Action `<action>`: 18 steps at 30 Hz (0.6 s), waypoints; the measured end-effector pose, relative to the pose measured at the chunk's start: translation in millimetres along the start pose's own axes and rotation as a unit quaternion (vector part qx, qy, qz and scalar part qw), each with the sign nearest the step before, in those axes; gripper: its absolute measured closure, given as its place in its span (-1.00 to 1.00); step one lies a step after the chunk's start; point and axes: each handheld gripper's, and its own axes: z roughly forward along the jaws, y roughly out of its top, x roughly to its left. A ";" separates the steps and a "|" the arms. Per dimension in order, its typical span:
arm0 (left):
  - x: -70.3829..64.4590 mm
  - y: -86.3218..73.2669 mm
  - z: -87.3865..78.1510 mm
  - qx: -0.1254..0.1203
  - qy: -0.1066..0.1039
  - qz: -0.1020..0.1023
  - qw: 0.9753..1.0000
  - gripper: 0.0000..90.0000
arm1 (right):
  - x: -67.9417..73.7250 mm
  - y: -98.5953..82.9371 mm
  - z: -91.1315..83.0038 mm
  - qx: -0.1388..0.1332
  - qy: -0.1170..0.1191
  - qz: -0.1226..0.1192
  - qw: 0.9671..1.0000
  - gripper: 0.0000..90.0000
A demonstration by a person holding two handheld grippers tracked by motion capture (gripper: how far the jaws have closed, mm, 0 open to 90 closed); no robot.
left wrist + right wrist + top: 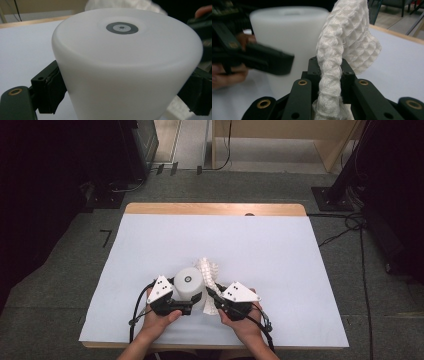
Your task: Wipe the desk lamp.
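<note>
White plastic meets us first: a frosted cup (189,287) stands upside down near the front edge of the table (150,245), its base up and marked by a small grey ring. We hold it with the left gripper (192,304), whose fingers (48,91) press on the cup's two opposite sides, spread as wide as the cup's wall and clamped on it. In the left gripper view the cup towers between those dark pads, wider at the top of the picture than at the bottom.

Just to the right of the cup, touching or nearly touching it, rises a white waffle-weave cloth (209,270). We grip it with the right gripper (212,296); its fingers (313,68) are drawn almost together, with only a twisted rope of the cloth pinched between them. In the right gripper view the cloth climbs from that pinch, widens into a crumpled fold and leans to the right, while the cup stands behind it at the left with the left gripper's dark arm across its front.

Our two hands rest low on the table, close together, the left hand (159,320) and right hand (245,322) flanking cup and cloth. A pale sheet covers the table, leaving a wooden strip bare at the far edge.
</note>
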 end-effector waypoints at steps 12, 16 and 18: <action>6.9 8.6 -11.6 -0.035 -0.007 -0.005 0.999 -0.80 | -1.6 -13.0 13.7 0.039 0.014 0.010 0.999 0.71; 1.3 5.5 -5.9 -0.020 -0.009 0.014 1.000 -0.80 | -4.2 -8.1 8.2 0.026 0.008 0.013 1.000 0.71; -2.3 3.4 -2.8 -0.012 -0.006 0.030 0.999 -0.80 | -4.3 -3.5 3.1 0.015 0.005 0.014 1.000 0.71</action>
